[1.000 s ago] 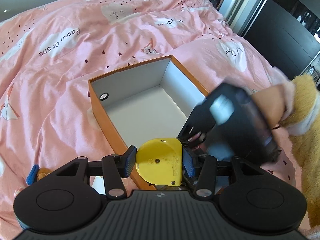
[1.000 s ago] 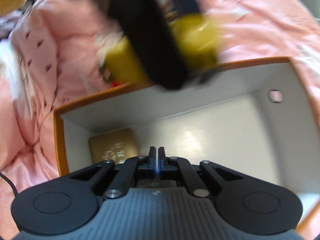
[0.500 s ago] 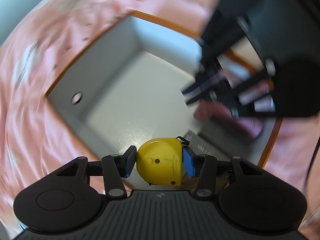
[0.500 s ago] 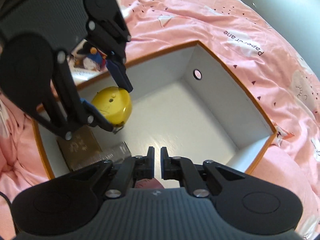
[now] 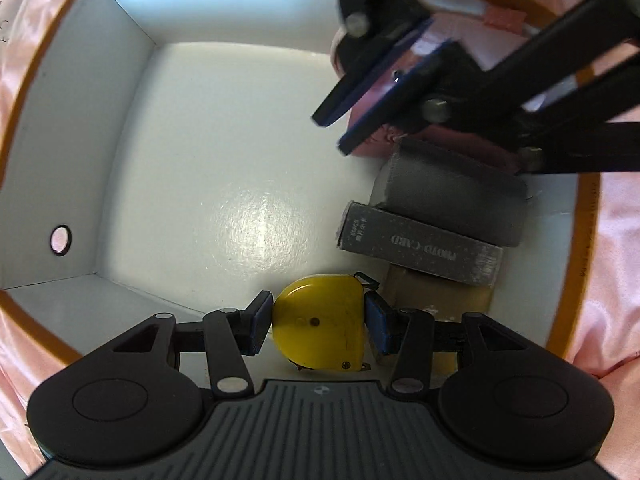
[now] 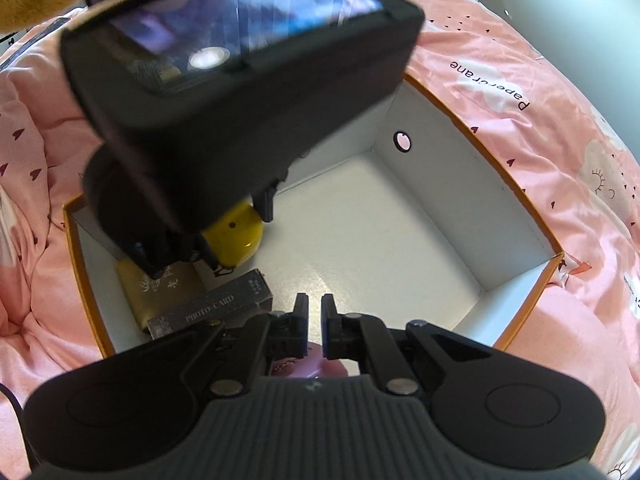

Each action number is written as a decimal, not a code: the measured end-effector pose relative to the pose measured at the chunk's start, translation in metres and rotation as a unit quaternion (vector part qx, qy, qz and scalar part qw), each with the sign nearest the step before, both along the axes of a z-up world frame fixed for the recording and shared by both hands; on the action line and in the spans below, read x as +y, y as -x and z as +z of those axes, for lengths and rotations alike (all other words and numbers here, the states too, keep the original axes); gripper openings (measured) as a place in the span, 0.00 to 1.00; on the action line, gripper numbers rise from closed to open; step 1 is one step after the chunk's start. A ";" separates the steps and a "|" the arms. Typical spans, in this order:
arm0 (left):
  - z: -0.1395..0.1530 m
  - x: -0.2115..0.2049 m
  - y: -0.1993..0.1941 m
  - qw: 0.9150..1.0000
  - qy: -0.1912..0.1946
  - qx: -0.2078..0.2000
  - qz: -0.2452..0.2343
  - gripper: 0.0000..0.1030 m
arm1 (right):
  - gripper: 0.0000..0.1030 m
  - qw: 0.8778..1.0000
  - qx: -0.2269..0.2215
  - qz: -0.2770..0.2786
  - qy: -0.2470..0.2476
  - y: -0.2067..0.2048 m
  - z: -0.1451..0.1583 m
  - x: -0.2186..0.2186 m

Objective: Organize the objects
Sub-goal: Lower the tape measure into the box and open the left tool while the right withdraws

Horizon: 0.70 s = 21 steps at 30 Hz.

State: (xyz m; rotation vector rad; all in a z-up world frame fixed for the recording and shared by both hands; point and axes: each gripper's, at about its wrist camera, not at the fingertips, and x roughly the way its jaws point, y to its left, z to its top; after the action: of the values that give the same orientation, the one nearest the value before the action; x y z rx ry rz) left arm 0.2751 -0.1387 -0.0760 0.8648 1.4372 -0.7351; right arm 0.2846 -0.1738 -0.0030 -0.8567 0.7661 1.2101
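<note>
A yellow tape measure [image 5: 320,322] is gripped between the blue pads of the left gripper [image 5: 319,323], which is pointed straight down into an orange-rimmed white box [image 5: 60,128] set on a bed with a pink printed cover [image 6: 520,80]. The tape measure is held low over the box floor near one side wall, just beside a gold packet [image 6: 160,292]. A grey "PHOTO CARD" box [image 5: 420,246] lies partly on that packet, and a second grey box [image 5: 452,196] is seen beside it along the same wall, with a pink item [image 5: 452,136] towards the next corner. The fingers of the right gripper [image 6: 314,320] are seen nearly closed with nothing between them, held above that side of the box. The rest of the box floor is bare.
</note>
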 end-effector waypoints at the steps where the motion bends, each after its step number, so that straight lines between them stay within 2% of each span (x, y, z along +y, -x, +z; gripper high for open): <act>1: -0.003 0.001 0.001 1.000 -0.002 0.004 0.001 0.55 | 0.06 1.000 -0.001 0.001 0.001 -0.001 -0.001 0.001; 5: -0.010 0.004 0.007 1.000 0.006 0.017 -0.003 0.55 | 0.07 1.000 -0.001 -0.001 0.002 0.000 -0.003 0.002; 8: -0.011 0.006 0.013 1.000 0.011 0.012 -0.014 0.57 | 0.07 1.000 0.000 0.000 0.004 0.001 -0.002 0.003; 16: -0.008 0.020 0.019 0.999 0.038 0.010 0.013 0.59 | 0.08 1.000 -0.003 0.002 0.007 0.005 0.002 0.009; 19: 0.011 0.031 0.024 0.996 0.078 -0.004 0.038 0.59 | 0.08 1.000 -0.001 -0.002 0.003 0.007 0.006 0.011; 21: 0.033 0.042 0.030 0.991 0.119 -0.020 0.061 0.59 | 0.08 1.000 -0.001 -0.006 -0.003 0.010 0.012 0.012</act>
State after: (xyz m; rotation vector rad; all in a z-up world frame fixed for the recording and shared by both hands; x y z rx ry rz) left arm 0.2455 -0.0965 -0.0435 0.6000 1.3233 -0.7732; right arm 0.2750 -0.1614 0.0088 -0.8473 0.7656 1.2000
